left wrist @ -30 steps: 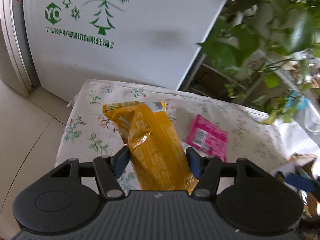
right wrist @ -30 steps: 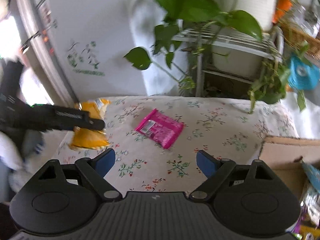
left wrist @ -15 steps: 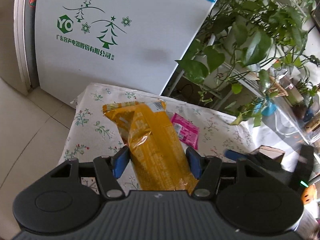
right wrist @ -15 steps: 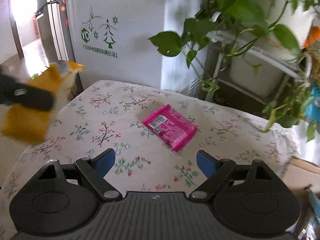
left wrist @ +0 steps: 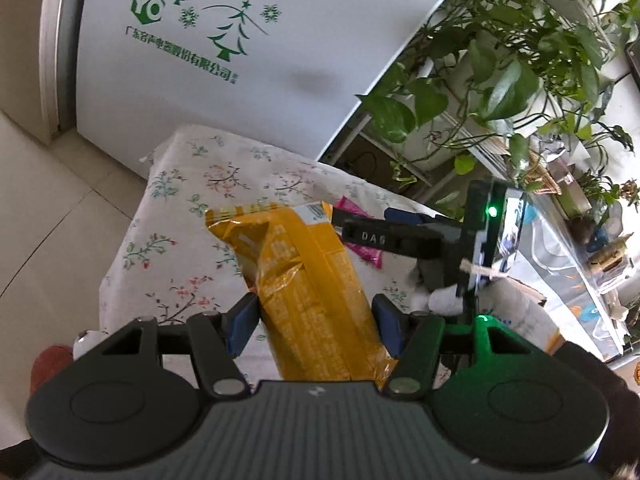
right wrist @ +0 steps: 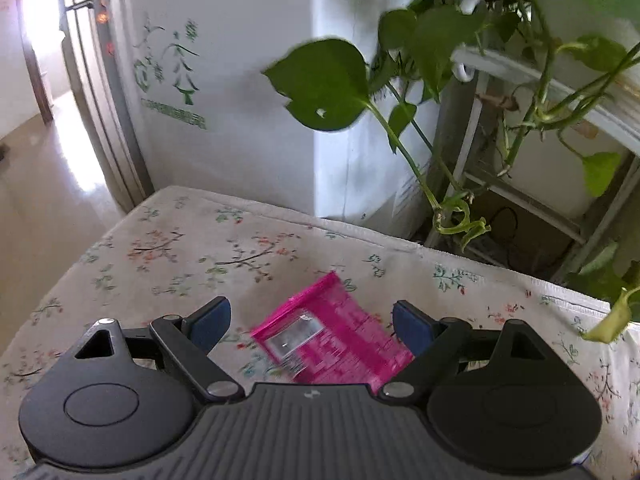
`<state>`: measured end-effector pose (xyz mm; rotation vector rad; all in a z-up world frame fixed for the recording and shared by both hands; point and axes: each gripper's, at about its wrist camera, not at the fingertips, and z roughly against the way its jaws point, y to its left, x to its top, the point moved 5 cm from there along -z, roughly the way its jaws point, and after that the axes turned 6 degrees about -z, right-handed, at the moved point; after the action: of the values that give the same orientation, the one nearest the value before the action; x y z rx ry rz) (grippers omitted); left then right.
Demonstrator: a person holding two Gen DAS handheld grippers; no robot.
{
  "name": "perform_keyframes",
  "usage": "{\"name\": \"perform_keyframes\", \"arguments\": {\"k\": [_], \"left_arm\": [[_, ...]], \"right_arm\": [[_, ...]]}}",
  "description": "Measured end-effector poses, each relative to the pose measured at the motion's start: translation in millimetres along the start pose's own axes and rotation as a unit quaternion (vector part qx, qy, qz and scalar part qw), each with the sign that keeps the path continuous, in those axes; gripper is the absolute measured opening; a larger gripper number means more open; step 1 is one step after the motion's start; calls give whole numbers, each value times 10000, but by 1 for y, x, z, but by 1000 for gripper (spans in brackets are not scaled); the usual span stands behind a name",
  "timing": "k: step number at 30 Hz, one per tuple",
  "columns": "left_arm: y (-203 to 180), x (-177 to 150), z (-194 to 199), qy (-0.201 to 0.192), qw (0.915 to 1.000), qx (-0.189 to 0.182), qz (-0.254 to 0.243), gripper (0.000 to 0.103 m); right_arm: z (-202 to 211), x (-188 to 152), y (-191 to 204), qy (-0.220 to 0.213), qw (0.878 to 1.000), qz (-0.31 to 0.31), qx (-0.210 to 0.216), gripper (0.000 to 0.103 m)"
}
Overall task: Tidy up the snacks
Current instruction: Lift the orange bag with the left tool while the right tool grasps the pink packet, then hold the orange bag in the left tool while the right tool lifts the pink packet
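left gripper (left wrist: 314, 320) pinches the yellow snack bag (left wrist: 308, 288) betw. its blue pads, bag sticking out fwd, lifted above the floral-cloth table (left wrist: 176, 224). right gripper (right wrist: 310, 322) has jaws spread wide, low over the table (right wrist: 160, 248), w/ the pink packet (right wrist: 332, 338) lying flat on the cloth betw. the fingers, pads not touching it. packet sits toward the table's back edge, near the potted plant (right wrist: 328, 84). white fridge (left wrist: 224, 40) stands behind the table's far-left corner.

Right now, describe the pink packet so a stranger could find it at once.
Find the floral tablecloth in front of the white fridge. The pink packet lies flat on it, between the right gripper's open jaws. It is small and magenta, unlike the long orange bag the left gripper holds.
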<state>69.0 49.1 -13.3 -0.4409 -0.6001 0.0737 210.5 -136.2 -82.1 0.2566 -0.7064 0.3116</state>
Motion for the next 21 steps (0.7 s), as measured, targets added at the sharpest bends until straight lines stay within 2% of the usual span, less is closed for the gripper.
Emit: {"name": "perform_keyframes", "arguments": {"k": [3,7,10,13,14,16,17,21], "left_arm": [[2,0,-1,32,10000,-11,71,61],[1,0,1,20,9999,0,117,61],[2,-1,3,-7,9999,18,120,61],[3,-3,2,37,9999,42,152,61],[3,-3,2,45,9999,59,146,61],[2,-3,0,70,9999,67,142,61],[3,-3,0,78,9998,67,157,61],[0,-2,0,52,9999,88,50,61]], "right_arm": [[-12,-4,-5,255,9994,-238,62,92],[-8,-15,4,507,9981,-235,251,89],[-4,-24,17,650,9978,120,43,84],[-5,-24,20,624,9980,-10,-96,81],[-6,-24,21,600,9980,-98,-149,79],[-6,-22,19,546,9980,-226,-239,70],[-5,-21,20,533,9979,-231,-291,61],[8,-29,26,618,9970,-282,-367,57]]}}
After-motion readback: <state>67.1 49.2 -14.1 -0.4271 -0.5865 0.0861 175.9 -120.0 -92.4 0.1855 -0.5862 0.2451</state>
